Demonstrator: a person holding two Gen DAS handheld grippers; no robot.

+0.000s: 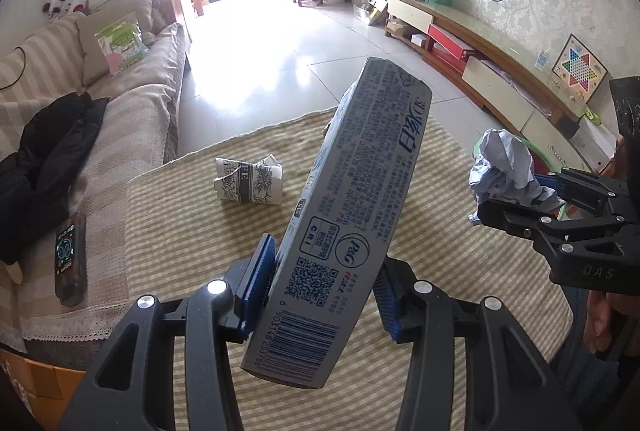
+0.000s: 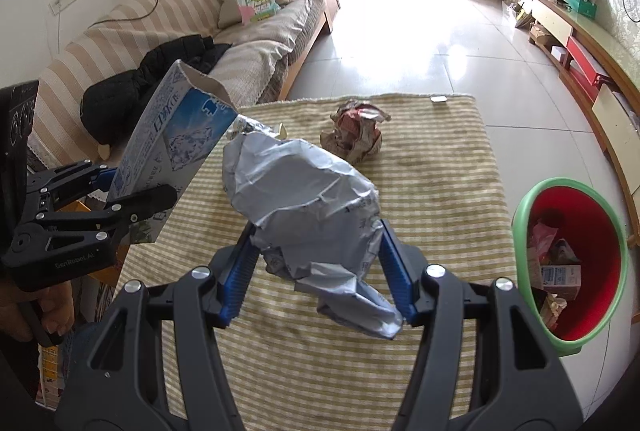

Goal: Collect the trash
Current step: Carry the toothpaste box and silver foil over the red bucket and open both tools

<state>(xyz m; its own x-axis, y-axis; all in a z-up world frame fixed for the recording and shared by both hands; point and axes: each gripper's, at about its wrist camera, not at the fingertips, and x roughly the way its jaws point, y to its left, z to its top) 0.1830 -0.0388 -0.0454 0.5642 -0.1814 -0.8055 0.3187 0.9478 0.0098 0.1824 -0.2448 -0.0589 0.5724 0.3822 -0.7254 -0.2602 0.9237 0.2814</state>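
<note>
While both tools hang above the striped worktop, the left hand-held gripper clamps a long grey carton near its barcode end, carton tilted upward, torn top open; the right hand-held gripper pinches a crumpled silver wrapper between its blue pads; a crushed patterned paper cup and a reddish crumpled wad lie on the worktop; a red bin with green rim stands just beside the worktop's right edge, trash inside.
</note>
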